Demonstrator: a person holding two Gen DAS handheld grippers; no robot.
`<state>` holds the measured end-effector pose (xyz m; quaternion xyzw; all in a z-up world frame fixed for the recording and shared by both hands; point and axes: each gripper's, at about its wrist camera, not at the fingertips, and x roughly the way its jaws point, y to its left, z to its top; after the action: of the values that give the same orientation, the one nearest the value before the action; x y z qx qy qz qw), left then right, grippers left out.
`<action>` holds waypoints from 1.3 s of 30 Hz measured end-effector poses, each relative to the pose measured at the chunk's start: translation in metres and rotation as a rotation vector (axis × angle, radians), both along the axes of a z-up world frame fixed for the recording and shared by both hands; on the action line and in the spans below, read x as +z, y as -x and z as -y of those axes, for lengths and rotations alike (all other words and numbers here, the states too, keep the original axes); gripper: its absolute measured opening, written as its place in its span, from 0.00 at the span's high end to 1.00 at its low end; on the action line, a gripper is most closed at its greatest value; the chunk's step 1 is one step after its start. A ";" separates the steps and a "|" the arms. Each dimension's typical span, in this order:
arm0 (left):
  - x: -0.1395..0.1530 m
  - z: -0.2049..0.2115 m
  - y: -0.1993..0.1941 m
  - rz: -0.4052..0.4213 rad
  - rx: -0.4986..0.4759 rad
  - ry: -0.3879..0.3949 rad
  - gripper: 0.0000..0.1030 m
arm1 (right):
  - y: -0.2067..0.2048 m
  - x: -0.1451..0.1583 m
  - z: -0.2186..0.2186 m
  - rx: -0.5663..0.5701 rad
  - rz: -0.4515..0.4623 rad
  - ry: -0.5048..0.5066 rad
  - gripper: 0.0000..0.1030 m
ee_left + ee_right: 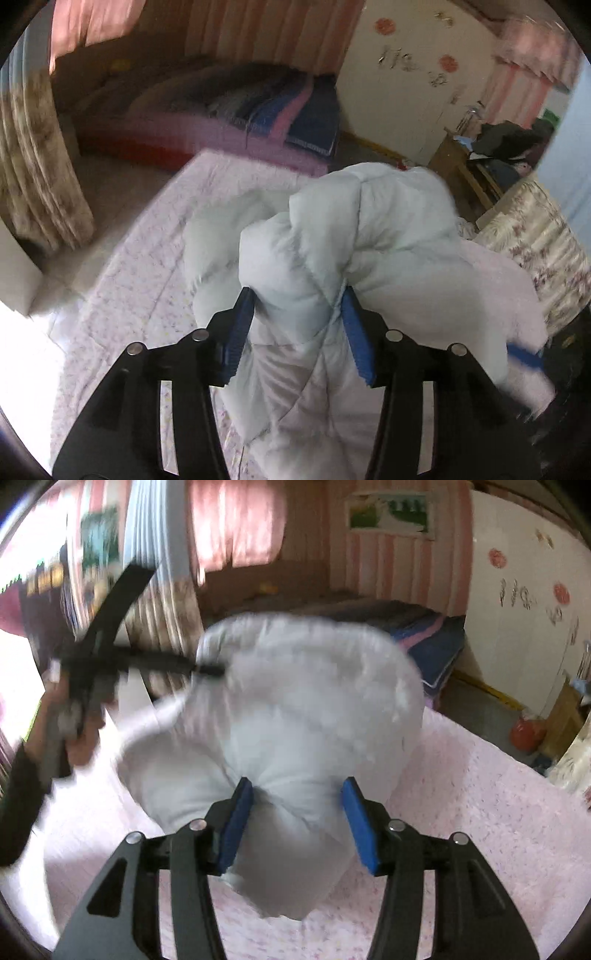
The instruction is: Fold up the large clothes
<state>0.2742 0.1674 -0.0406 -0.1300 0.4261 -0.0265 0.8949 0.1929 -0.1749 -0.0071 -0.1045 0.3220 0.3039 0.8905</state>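
A puffy pale blue-white quilted jacket [332, 236] is held up above a pink floral bedspread [140, 236]. My left gripper [297, 302] is shut on a thick bunch of the jacket, its blue pads [238, 332] pressing into the padding. My right gripper [297, 790] is shut on another bunch of the same jacket [295, 701], which bulges up in front of it. The left gripper also shows in the right wrist view [207, 669], at the jacket's upper left, blurred. A blue pad of the right gripper shows at the right edge of the left wrist view [524, 356].
The bedspread [480, 812] covers the bed under both grippers. A second bed with dark and pink bedding [258, 110] lies beyond. A wooden stand with clothes [498, 147] is at right, patterned curtains [40, 166] at left. An orange object [526, 734] sits on the floor.
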 end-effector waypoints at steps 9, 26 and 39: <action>-0.079 0.001 -0.026 -0.140 -0.044 0.087 0.49 | -0.027 -0.048 0.001 -0.025 -0.035 0.116 0.49; -0.023 -0.002 0.115 0.062 0.035 0.139 0.07 | -0.009 -0.015 0.061 -0.173 -0.133 -0.314 0.18; -0.110 0.032 0.077 -0.120 -0.026 0.397 0.07 | -0.058 -0.081 0.060 -0.229 -0.406 -0.473 0.12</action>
<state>0.1971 0.1351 -0.1509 -0.2999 0.4665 -0.1137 0.8244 0.2513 -0.2346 -0.0877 0.2046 0.4232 0.2826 0.8361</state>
